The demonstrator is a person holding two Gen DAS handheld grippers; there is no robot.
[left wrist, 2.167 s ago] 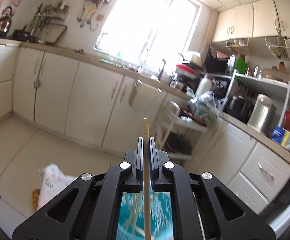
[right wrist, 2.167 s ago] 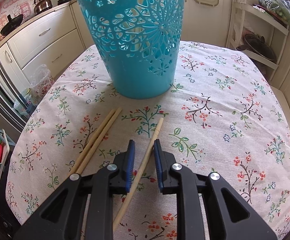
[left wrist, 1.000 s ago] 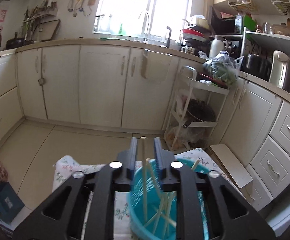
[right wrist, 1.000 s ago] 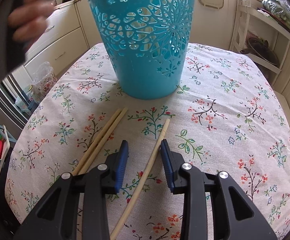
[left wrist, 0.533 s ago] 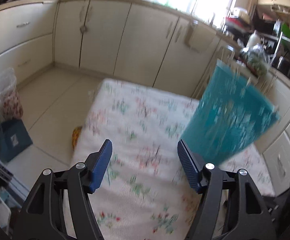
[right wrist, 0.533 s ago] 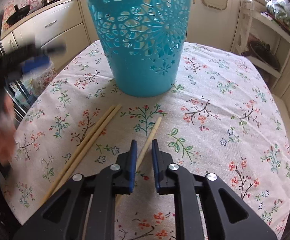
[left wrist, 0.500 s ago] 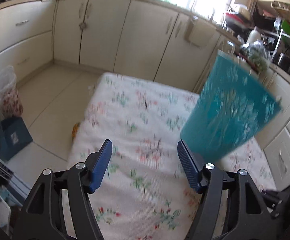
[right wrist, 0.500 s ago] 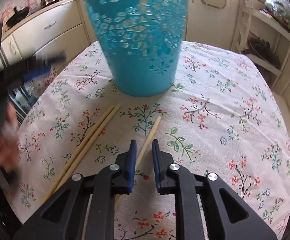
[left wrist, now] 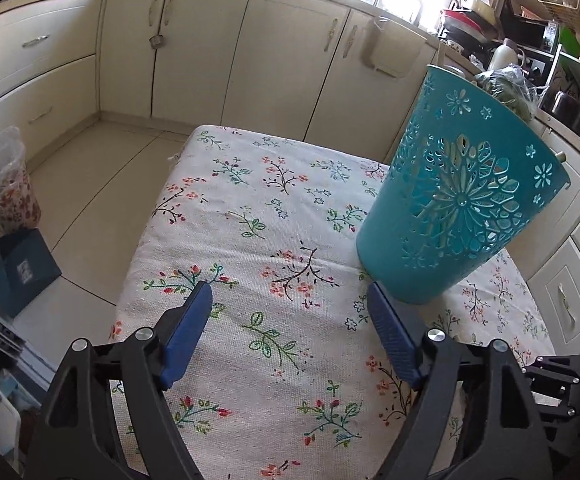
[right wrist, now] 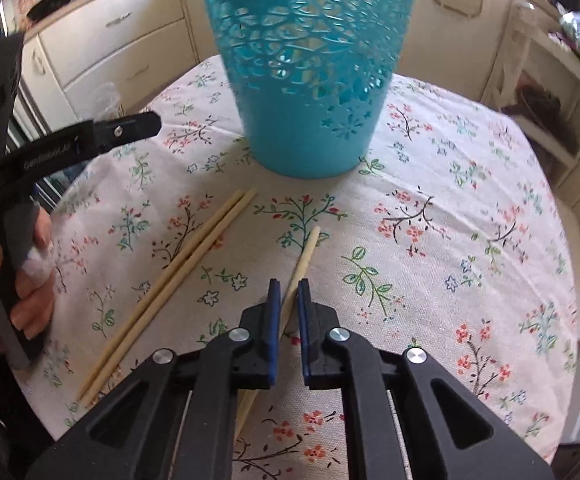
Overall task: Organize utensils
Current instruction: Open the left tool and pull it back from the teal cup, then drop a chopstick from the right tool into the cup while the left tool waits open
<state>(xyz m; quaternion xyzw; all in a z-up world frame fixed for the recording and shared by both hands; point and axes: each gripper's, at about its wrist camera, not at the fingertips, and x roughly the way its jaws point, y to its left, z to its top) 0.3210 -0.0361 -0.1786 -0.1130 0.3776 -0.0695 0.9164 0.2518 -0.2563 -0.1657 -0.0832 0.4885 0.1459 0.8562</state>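
Left tool (left wrist: 290, 312): we see its two blue pads standing wide apart, and they have just been opening. Nothing is between them but the flowered cloth.
Left tool's place: we see it low over the tabletop (left wrist: 249, 200), near the tabletop's left edge, with the basket just past its right pad.
Right tool (right wrist: 287, 292): we see its pads pulled in close, and they have just been closing. One chopstick (right wrist: 304, 258) runs between them and they pinch it.
Held chopstick: we see it lying flat on the cloth. Its far tip points at the basket but stops short of it.
Two more chopsticks (right wrist: 193, 256): we see them side by side, touching each other, flat on the cloth, left of the held one. They slant from the near left edge of the tabletop up toward the basket.
Basket (right wrist: 310, 68): we see a blue-green basket with cut-out flowers standing upright near the middle of the tabletop. Pale sticks show through the holes.
Hand (right wrist: 13, 280): we see a person's hand gripping the left tool's handle at the tabletop's left edge.
Around: we see cream kitchen cupboards (left wrist: 193, 48) behind the tabletop.
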